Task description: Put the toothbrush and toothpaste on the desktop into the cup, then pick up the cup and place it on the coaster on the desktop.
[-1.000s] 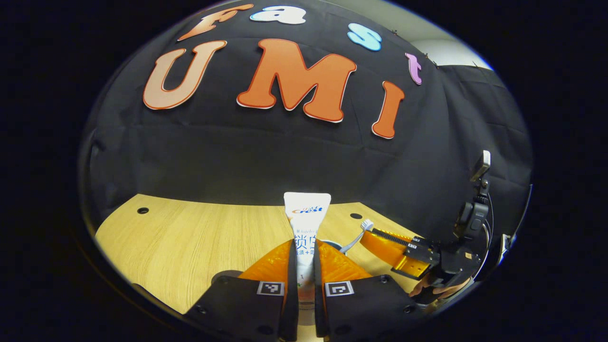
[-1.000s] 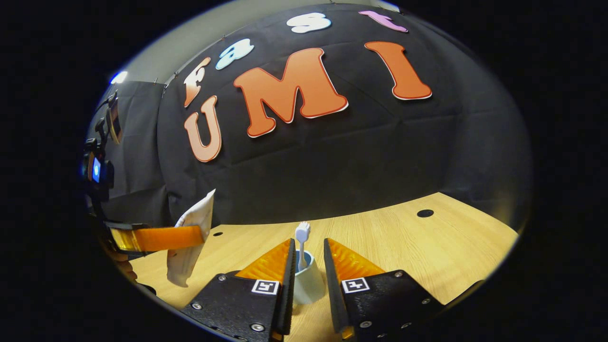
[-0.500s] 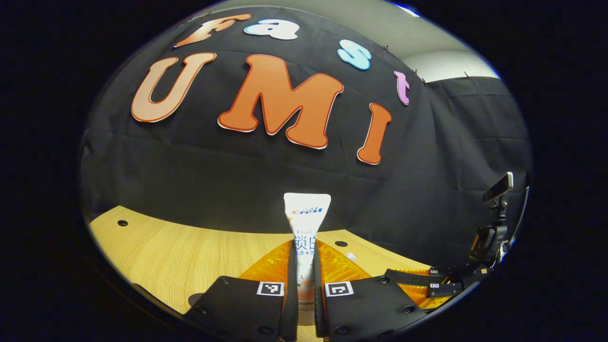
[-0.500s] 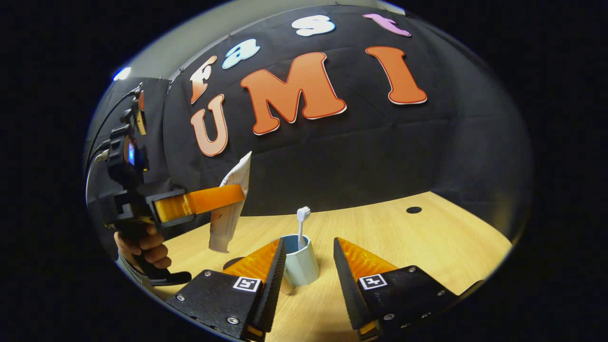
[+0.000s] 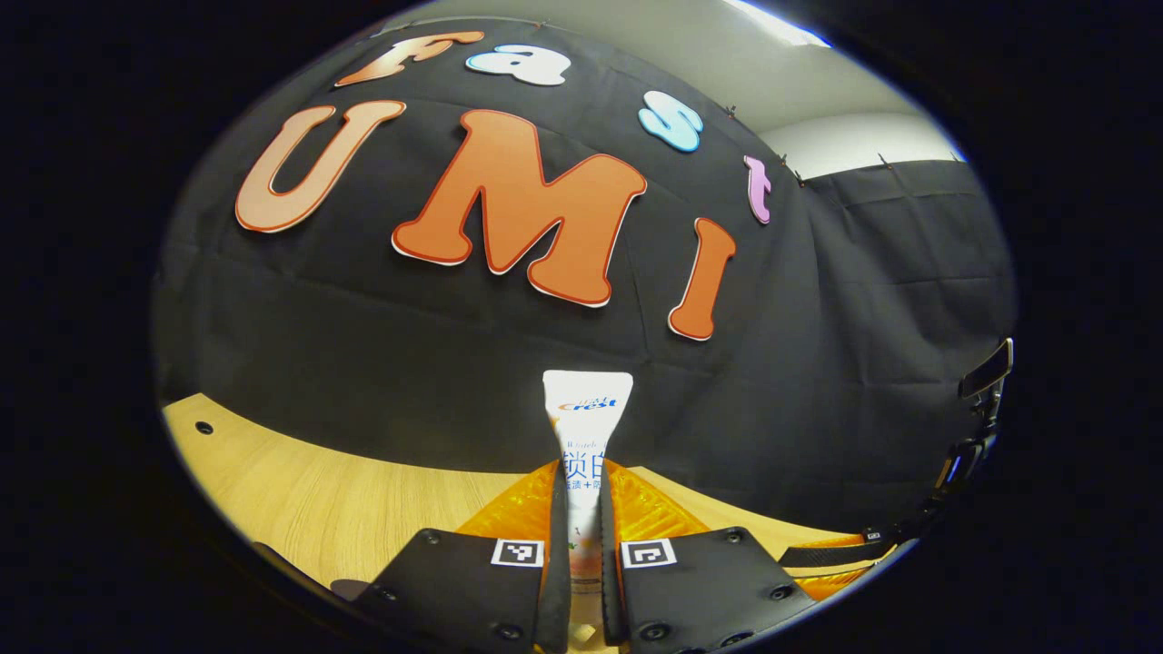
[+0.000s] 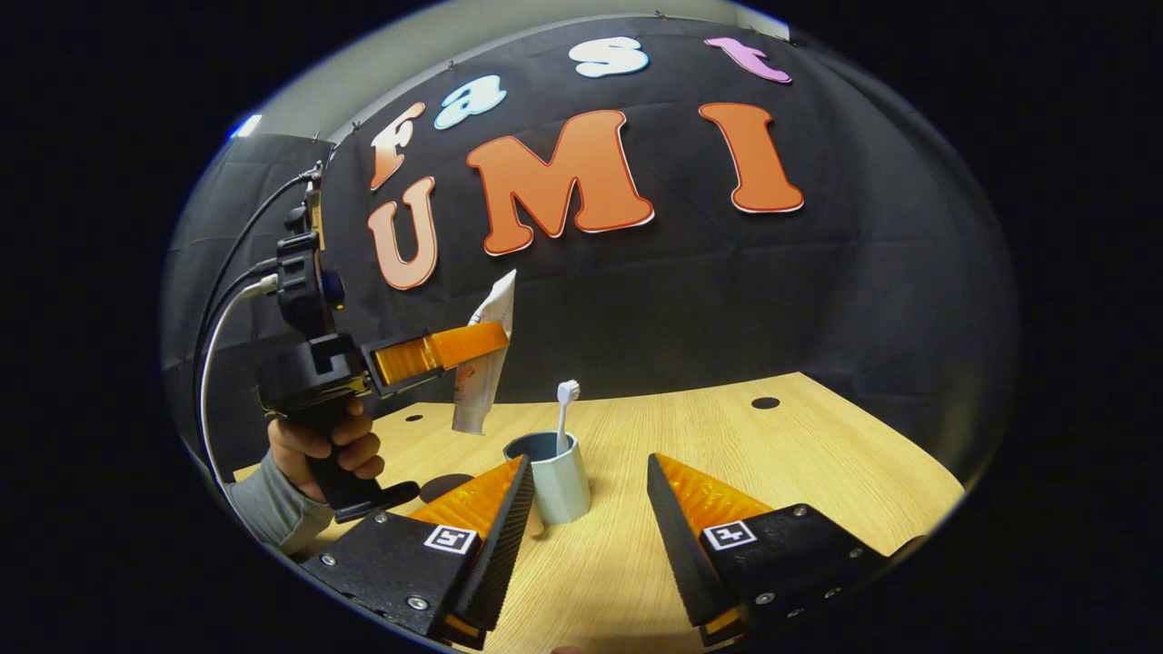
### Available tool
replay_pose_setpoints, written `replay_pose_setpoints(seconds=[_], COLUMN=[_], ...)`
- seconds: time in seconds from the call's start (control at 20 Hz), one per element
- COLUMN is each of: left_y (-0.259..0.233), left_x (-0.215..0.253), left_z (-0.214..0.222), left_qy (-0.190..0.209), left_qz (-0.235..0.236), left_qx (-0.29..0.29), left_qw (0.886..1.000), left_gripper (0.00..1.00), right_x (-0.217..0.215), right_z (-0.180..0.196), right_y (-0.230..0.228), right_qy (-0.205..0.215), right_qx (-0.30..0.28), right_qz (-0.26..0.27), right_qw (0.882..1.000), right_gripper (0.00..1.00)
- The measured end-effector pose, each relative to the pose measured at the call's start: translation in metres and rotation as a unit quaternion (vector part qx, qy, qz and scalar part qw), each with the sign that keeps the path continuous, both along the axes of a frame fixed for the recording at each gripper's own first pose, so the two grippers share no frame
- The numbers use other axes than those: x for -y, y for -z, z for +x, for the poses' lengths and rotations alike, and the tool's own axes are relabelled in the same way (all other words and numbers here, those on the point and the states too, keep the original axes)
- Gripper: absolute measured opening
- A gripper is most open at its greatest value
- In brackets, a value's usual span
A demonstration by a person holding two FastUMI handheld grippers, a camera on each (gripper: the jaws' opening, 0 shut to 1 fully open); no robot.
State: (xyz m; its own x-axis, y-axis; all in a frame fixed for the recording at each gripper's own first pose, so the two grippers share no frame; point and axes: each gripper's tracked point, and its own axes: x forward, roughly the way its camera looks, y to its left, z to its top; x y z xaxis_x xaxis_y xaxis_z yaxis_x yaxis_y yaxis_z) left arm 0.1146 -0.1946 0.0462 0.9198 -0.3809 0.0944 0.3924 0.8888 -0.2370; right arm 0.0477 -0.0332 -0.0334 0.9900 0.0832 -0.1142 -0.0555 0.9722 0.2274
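In the left gripper view my left gripper [image 5: 584, 509] is shut on the white toothpaste tube [image 5: 587, 427], which stands upright between its fingers. In the right gripper view the tube [image 6: 480, 386] hangs cap down in that left gripper [image 6: 495, 341], above and just left of the pale blue cup [image 6: 556, 486]. A white toothbrush [image 6: 565, 409] stands in the cup, head up. My right gripper [image 6: 589, 461] is open just short of the cup, with nothing between its fingers. A dark round coaster [image 6: 445, 486] lies left of the cup, partly hidden by my finger.
The wooden table [image 6: 772, 463] has small round holes, one of them [image 6: 765, 402] at the back right. A hand [image 6: 318, 445] with a grey sleeve holds the left gripper's handle. The right gripper's orange finger [image 5: 822, 577] shows at the lower right of the left gripper view.
The left gripper has risen and carried the tube toward the cup. The right gripper has opened wider and drawn back from the cup, leaving the toothbrush standing in it.
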Motion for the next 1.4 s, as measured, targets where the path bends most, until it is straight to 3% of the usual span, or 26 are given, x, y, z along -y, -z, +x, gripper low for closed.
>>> replay_pose_setpoints(seconds=[1.0, 1.4], left_y=[0.062, 0.076], left_x=[0.024, 0.017], left_z=[0.04, 0.031], left_qy=[0.015, 0.018], left_qz=[-0.016, 0.01], left_qx=[-0.053, -0.078], left_qw=[0.998, 0.997], left_gripper=[0.17, 0.24], right_x=[-0.011, -0.019], right_z=[-0.012, -0.001], right_y=[0.011, 0.017], right_qy=[-0.004, -0.009], right_qx=[-0.013, -0.023], right_qz=[-0.019, -0.024], right_qw=[1.0, 0.999], right_gripper=[0.78, 0.79])
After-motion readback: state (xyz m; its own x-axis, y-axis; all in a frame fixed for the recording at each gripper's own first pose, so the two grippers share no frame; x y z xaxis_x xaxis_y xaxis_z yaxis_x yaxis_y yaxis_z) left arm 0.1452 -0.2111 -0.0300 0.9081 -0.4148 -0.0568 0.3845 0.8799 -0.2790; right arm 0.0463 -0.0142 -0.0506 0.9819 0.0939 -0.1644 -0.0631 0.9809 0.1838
